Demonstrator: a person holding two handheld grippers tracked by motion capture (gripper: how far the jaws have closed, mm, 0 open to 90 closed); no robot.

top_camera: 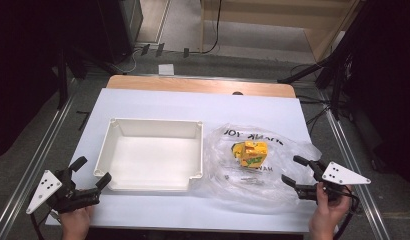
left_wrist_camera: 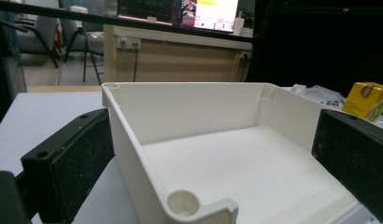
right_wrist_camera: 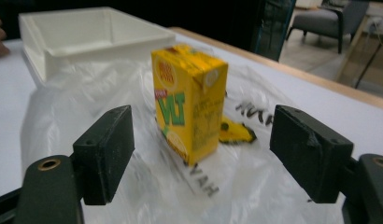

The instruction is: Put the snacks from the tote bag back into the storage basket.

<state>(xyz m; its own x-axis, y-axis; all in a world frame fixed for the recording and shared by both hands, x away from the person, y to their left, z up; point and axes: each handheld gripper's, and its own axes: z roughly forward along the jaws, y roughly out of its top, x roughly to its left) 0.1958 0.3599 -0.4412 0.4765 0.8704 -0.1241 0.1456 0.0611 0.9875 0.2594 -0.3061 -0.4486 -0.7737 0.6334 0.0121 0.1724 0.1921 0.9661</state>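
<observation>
A yellow drink carton (top_camera: pixel 250 152) stands on a crumpled clear plastic bag (top_camera: pixel 273 190) with black lettering, right of a white plastic tray (top_camera: pixel 155 121). My right gripper (top_camera: pixel 291 170) is at the bag's right edge, open and aimed at the carton (right_wrist_camera: pixel 189 100), which stands ahead of its jaws (right_wrist_camera: pixel 206 140), untouched. A small yellow piece (right_wrist_camera: pixel 234 133) lies just behind the carton. My left gripper (top_camera: pixel 94 169) is open at the tray's near left corner, and in the left gripper view (left_wrist_camera: pixel 216 140) its jaws straddle that corner (left_wrist_camera: pixel 189 86) without touching it. The tray is empty.
The table is covered by a white sheet (top_camera: pixel 193 102), with a wooden edge (top_camera: pixel 200 85) at the back. Cables, stands and metal rails lie on the floor around it. Chairs and a monitor stand farther off.
</observation>
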